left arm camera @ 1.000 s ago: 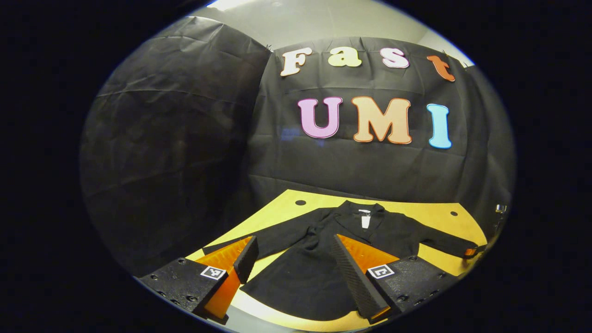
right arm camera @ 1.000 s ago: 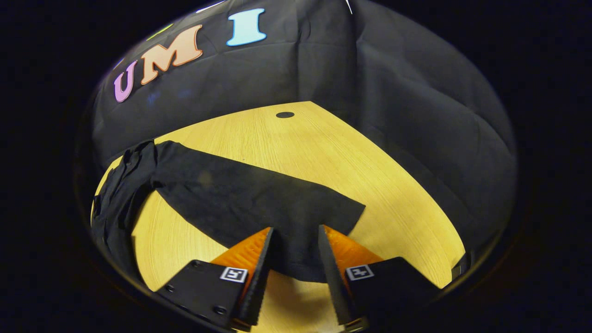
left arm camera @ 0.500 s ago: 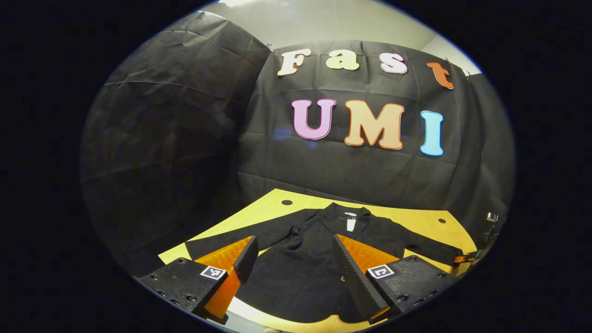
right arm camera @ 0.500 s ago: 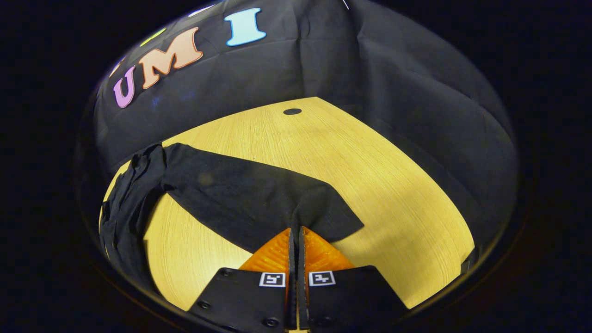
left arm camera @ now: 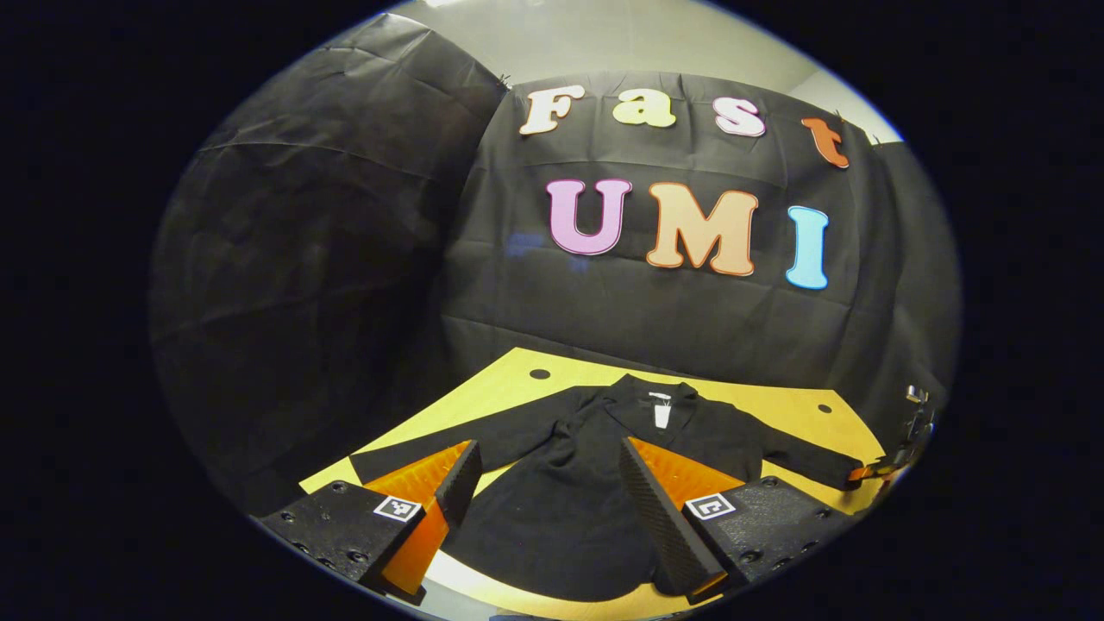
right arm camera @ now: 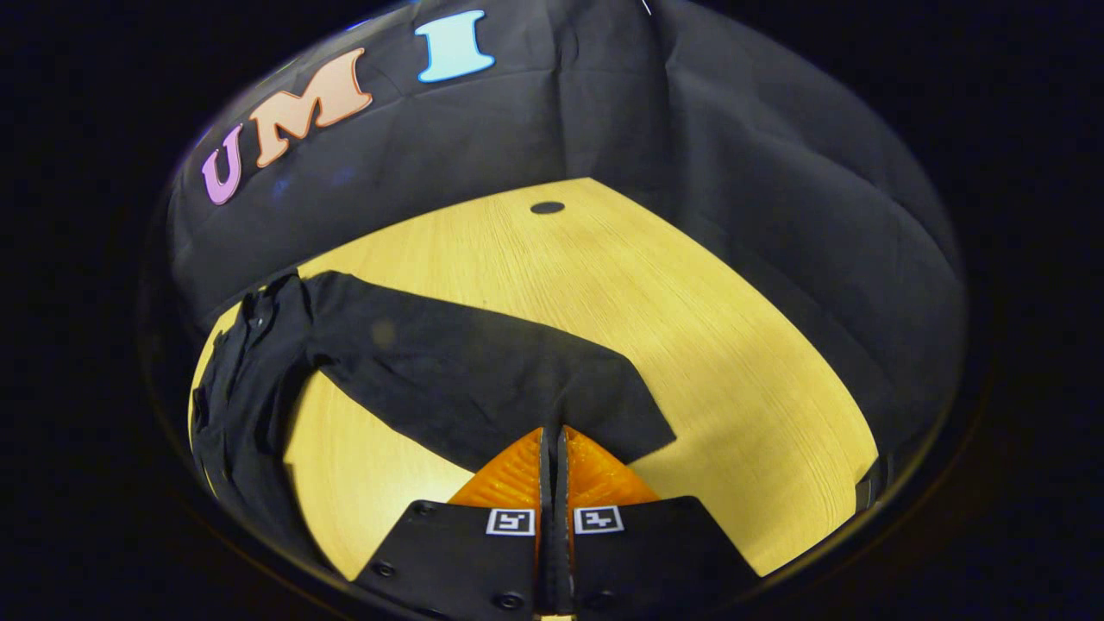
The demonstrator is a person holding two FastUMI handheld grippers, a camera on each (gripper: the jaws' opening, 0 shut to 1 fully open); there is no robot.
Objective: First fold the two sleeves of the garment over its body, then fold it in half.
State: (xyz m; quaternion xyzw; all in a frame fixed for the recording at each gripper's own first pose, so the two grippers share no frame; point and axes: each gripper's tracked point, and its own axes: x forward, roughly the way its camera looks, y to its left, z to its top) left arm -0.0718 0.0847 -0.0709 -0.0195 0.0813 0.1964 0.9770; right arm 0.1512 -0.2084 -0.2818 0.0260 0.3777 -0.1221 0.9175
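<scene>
Black fabric lies spread on a pale wooden table (left arm camera: 780, 398): the garment (left arm camera: 569, 509), collar toward twelve o'clock, both sleeves stretched out flat and unfolded. From the left gripper view the whole garment can be taken in, with a white tag (left arm camera: 661, 415) at the neck, one sleeve running toward eight o'clock and the other toward four o'clock, where the far-off right gripper (left arm camera: 871, 471) meets the cuff. The right gripper view instead looks close along that one sleeve (right arm camera: 466, 371), which runs from the cuff at six o'clock up to the bunched body at nine o'clock.

Right gripper (right arm camera: 552, 444): its fingers are pressed together with the cuff edge pinched between them, the cloth puckered at the tips. Left gripper (left arm camera: 543, 479): spread wide and holding nothing, it hangs over the lower body of the garment, fingers apart from the cloth as far as can be judged.

Round dark holes (right arm camera: 547, 207) mark the tabletop near its far corners. Dark cloth walls close in behind the table, and bare wood lies between the sleeve and the far edge.
</scene>
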